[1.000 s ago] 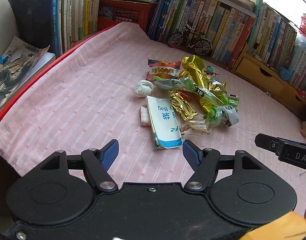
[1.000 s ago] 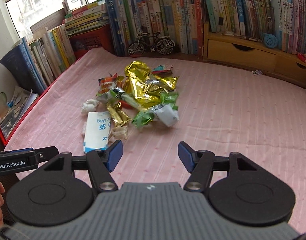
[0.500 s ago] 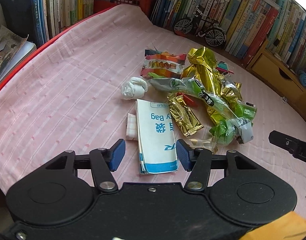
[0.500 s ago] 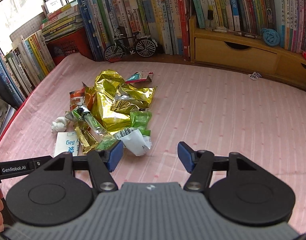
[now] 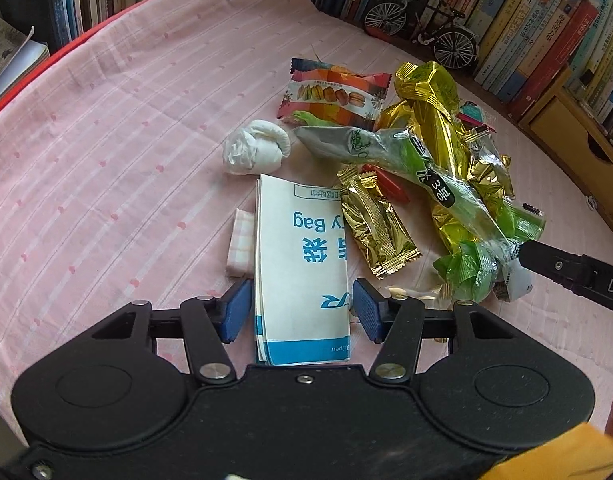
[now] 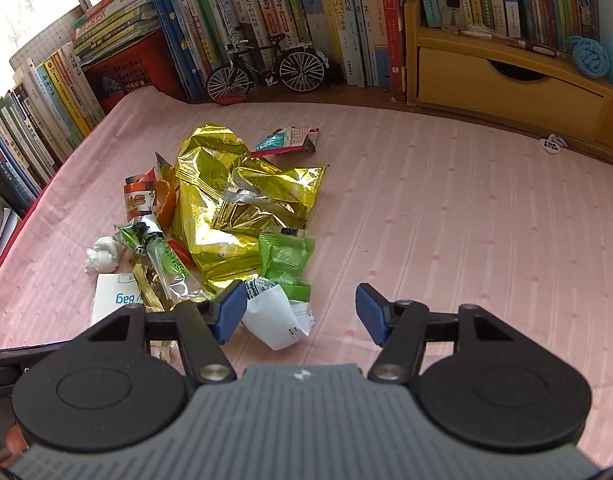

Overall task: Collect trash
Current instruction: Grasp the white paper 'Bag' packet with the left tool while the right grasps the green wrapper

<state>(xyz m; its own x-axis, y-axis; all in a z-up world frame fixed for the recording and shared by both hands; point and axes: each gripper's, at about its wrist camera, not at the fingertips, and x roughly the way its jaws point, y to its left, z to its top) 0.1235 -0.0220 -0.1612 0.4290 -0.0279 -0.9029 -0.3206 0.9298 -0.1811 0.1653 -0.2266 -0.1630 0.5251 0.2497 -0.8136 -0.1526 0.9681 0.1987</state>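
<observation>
A pile of trash lies on the pink cloth. My left gripper is open, its blue pads on either side of a flat white paper bag with blue print. Beside the bag lie a crumpled white tissue, a small gold wrapper, a green wrapper and a colourful snack packet. My right gripper is open over a crumpled white wrapper, in front of green wrappers and a big gold foil bag.
Rows of books line the back and left edges. A model bicycle stands at the back, a red crate at the back left and a wooden drawer unit at the right. Bare pink cloth lies right of the pile.
Both grippers have moved forward and down toward the pile. The left now straddles the white paper bag, and the right has come over the crumpled white wrapper.
</observation>
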